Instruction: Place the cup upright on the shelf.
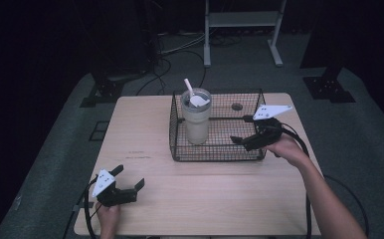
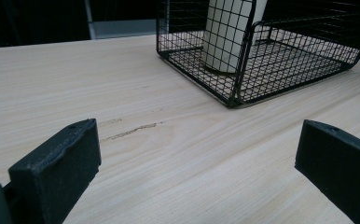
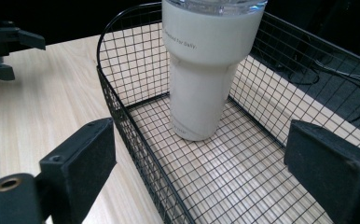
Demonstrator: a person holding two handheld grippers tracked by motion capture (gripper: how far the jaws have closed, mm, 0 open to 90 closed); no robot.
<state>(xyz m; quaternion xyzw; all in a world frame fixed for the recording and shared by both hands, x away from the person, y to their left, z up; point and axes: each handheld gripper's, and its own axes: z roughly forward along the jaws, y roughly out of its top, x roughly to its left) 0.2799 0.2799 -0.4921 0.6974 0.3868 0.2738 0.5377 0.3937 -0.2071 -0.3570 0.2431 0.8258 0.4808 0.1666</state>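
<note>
The right gripper, jaws wide and empty, reaches into the wire basket toward the white tumbler. The tumbler is not yet grasped. The left gripper rests open near the desk's front-left corner.

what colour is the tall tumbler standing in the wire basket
Creamy white, clearest in the right gripper view: the tall plastic tumbler.

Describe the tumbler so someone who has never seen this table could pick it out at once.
On the light wooden table, look to the far half for the black wire basket. The tumbler stands upright in its left end, near the open right gripper. It is tall, white and tapered, with a clear lid and a white straw.
</note>
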